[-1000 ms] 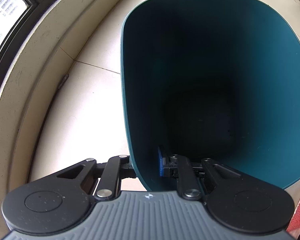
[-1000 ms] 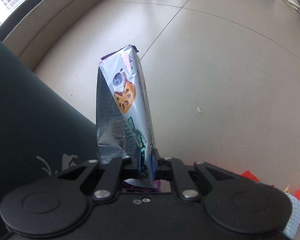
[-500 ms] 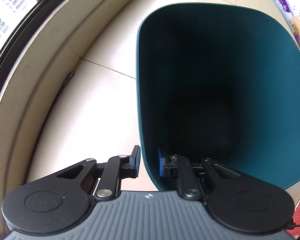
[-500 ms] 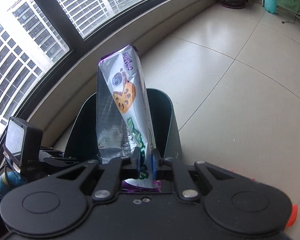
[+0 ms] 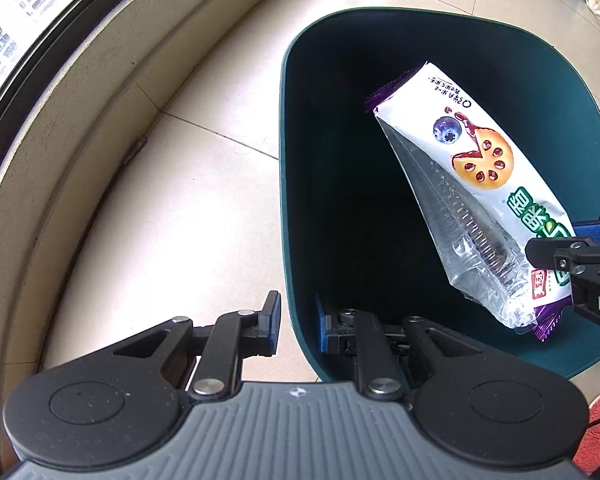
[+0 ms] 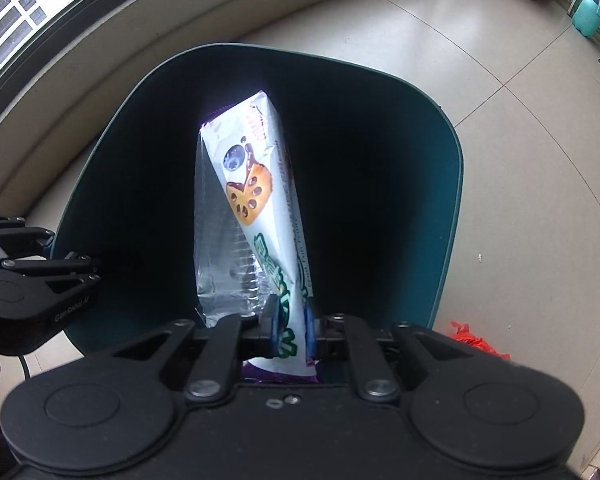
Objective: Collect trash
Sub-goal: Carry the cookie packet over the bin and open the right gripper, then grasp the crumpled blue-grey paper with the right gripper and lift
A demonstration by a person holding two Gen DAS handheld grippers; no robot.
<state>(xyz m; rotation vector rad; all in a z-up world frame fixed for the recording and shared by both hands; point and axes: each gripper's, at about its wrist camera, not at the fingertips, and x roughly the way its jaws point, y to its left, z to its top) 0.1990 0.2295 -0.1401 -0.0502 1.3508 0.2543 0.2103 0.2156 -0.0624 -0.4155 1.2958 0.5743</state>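
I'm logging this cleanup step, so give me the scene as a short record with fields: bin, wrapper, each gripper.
bin: dark teal trash bin on tiled floor, nothing visible inside
wrapper: biscuit wrapper hanging over the bin's opening, not released
left gripper: jaws straddle the bin's near rim
right gripper: jaws have just been opening, wrapper's lower end between them
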